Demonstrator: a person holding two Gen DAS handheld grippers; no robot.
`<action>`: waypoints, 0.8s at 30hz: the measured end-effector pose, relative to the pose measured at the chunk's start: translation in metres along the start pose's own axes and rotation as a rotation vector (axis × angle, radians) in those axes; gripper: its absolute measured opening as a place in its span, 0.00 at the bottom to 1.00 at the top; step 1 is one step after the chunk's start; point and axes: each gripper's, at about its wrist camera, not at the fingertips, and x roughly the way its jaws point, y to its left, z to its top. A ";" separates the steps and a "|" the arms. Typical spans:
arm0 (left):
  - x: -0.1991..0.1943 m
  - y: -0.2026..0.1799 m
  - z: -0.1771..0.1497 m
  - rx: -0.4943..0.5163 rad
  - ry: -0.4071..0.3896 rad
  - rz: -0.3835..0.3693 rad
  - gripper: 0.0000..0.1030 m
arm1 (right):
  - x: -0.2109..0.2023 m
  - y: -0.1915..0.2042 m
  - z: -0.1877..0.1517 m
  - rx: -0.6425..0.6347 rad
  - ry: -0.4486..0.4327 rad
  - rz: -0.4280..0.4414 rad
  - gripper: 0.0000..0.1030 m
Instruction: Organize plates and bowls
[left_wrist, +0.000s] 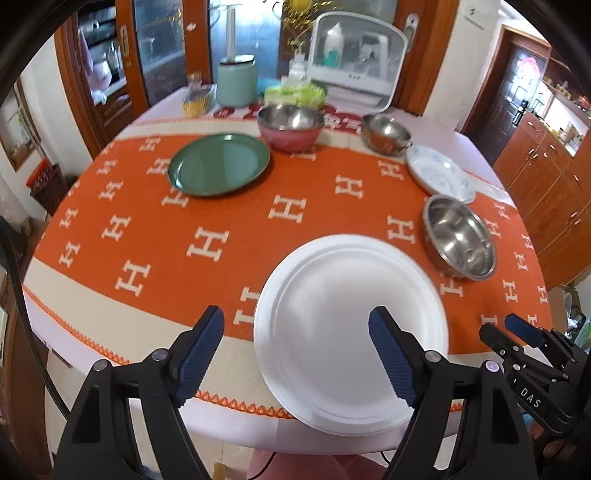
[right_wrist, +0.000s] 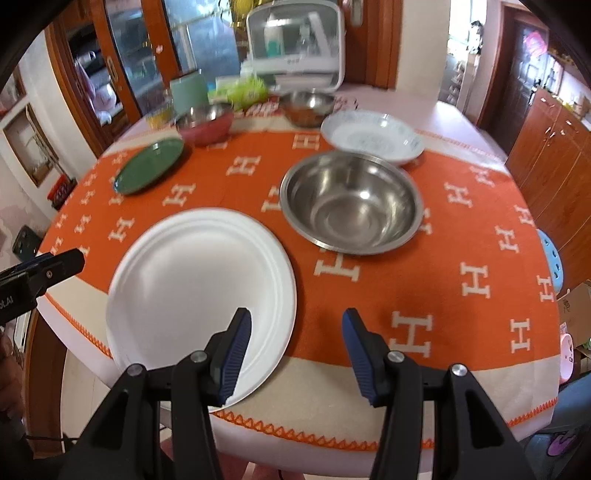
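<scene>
A white plate (left_wrist: 351, 332) (right_wrist: 199, 280) lies at the front of the orange cloth, reaching over its front hem. My left gripper (left_wrist: 297, 312) hovers above the plate's left rim, open, with nothing pressed between its pads. My right gripper (right_wrist: 295, 315) is open and empty above the plate's right edge. A steel bowl (left_wrist: 458, 236) (right_wrist: 351, 203) stands to the right of the plate. Further back are a patterned white dish (left_wrist: 439, 171) (right_wrist: 371, 134), a green plate (left_wrist: 219, 164) (right_wrist: 149, 166), a pink-sided steel bowl (left_wrist: 290, 125) (right_wrist: 205, 123) and a handled steel bowl (left_wrist: 386, 133) (right_wrist: 306, 105).
At the back of the round table (left_wrist: 240, 421) stand a white dish cabinet (left_wrist: 354, 62), a mint-green canister (left_wrist: 236, 83), green packets (left_wrist: 295, 92) and a yellow jar (left_wrist: 197, 99). Wooden cabinets (right_wrist: 546, 155) line the right side. A blue stool (right_wrist: 552, 258) sits beside the table.
</scene>
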 end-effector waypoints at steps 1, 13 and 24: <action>-0.005 -0.002 0.001 0.007 -0.010 -0.004 0.78 | -0.005 -0.002 0.000 0.013 -0.022 -0.001 0.50; -0.049 -0.031 0.042 0.125 -0.136 -0.105 0.83 | -0.045 -0.013 0.002 0.112 -0.218 -0.038 0.52; -0.053 -0.062 0.080 0.267 -0.123 -0.229 0.83 | -0.071 -0.019 0.013 0.227 -0.317 -0.134 0.59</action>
